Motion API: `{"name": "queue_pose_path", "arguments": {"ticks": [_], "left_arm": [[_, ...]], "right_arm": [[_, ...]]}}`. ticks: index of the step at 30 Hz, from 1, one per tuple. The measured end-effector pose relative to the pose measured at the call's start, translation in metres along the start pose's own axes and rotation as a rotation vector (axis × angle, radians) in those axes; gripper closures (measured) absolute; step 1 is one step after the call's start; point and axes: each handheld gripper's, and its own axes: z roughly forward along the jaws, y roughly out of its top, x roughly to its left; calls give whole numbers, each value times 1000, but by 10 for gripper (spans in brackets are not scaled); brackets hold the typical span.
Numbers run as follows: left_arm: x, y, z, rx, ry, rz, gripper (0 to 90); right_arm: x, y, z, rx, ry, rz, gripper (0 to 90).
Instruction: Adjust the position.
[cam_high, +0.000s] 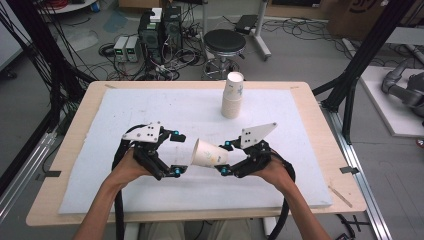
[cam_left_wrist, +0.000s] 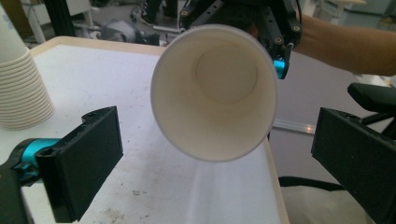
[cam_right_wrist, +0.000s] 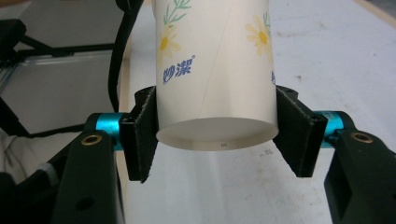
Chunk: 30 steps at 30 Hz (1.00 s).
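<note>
The right claw (cam_high: 224, 157) grips the white flower-printed paper cup (cam_high: 210, 153) by its base, on its side above the counter's (cam_high: 300, 100) near middle, mouth facing the wide-open left claw (cam_high: 176, 153) for a handover

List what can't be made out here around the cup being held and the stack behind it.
- Number of cups in the white paper cup stack: rims too small in the high view, cut off by the left edge in the left gripper view.
- Rim of the held flowered paper cup: cut off by the top edge in the right gripper view.
- The cup's small base print: too tiny.
</note>
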Motion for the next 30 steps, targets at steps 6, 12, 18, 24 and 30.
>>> {"name": "queue_pose_path", "arguments": {"ticks": [6, 12, 18, 24, 30], "left_arm": [[-1, -17, -1, -40, 11, -26, 19], [-2, -30, 2, -95, 9, -34, 20], [-3, -32, 6, -112, -5, -34, 19], [-2, -31, 13, -123, -17, -32, 20], [-3, -23, 27, -141, -50, -25, 20]], "right_arm": [[2, -10, 3, -77, 2, 20, 382], [4, -23, 11, -165, 14, 29, 382], [6, -30, 16, -226, 24, 34, 382], [7, -31, 21, -253, 41, 27, 382], [7, -31, 23, -273, 53, 23, 382]]}}
